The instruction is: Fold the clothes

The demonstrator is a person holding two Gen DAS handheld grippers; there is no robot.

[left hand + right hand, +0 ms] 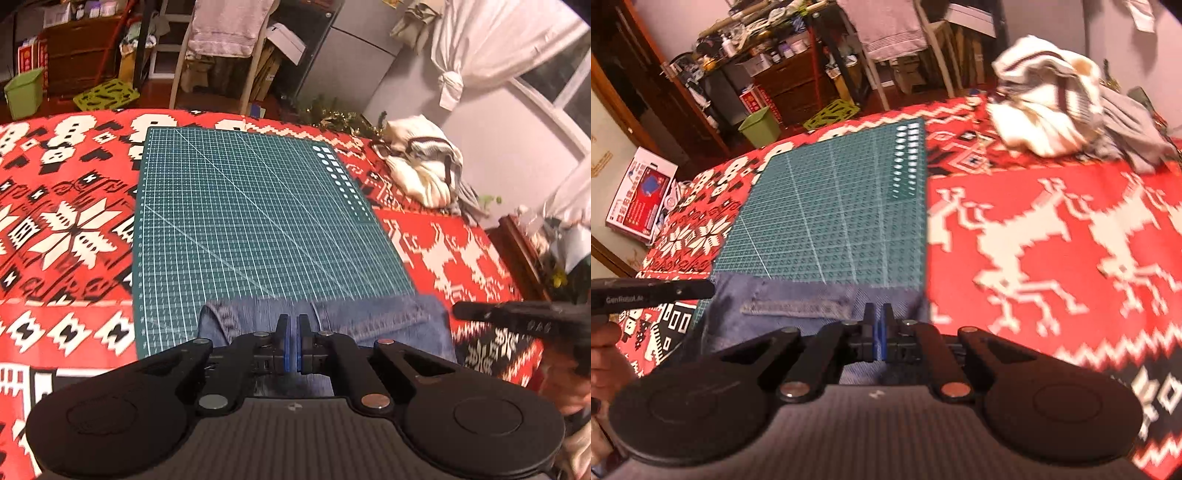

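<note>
Red patterned tablecloth (74, 229) w/ one green cutting mat (251, 214) on it. Left gripper (293, 343) and right gripper (877, 332), both pinched on denim jeans (388, 317) at mat's near edge. One cream striped garment (421, 166) (crumpled) far right. Green bin (761, 125), contents unseen.

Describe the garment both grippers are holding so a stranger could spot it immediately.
Start at the green cutting mat lying on the red patterned blanket. At the mat's near edge lies the blue denim garment, pinched by the left gripper and the right gripper. Unlike the cream striped clothes pile at the far right corner, it is blue and lies on the mat.
</note>
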